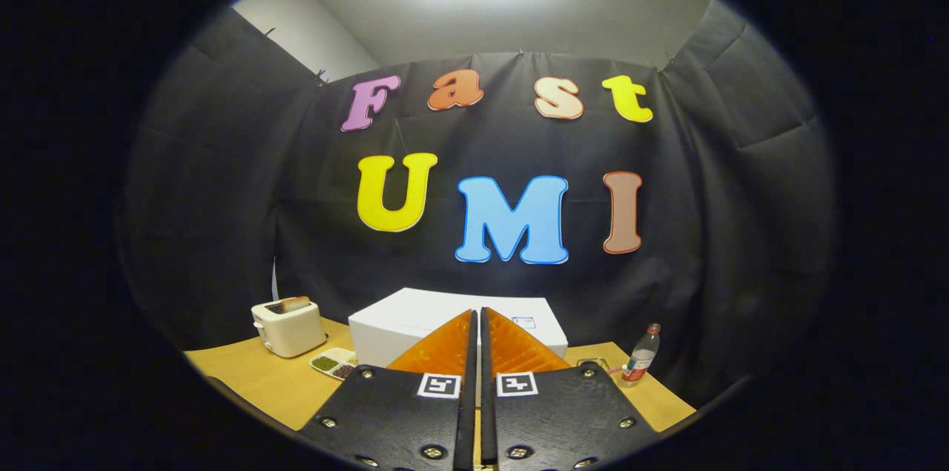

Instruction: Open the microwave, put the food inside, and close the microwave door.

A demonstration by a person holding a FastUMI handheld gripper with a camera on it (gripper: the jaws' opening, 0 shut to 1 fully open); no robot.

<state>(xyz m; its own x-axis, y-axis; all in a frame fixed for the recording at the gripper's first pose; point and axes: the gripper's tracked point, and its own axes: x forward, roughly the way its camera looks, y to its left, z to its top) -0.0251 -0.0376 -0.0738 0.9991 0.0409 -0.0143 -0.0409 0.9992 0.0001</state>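
Wooden table (267, 382), microwave (445, 319) closed beyond my gripper (476, 323); fingers narrow, empty, raised for approach; food tray (334, 363) waits left.

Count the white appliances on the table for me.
2. A toaster stands at the table's far left with bread in its slot; the microwave sits just beyond the closed, empty tongs, which hide part of it, perhaps more.

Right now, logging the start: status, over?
Gripper shut, holding nothing. Microwave just ahead, door side unseen. Toaster, food tray beside it. Nothing between.
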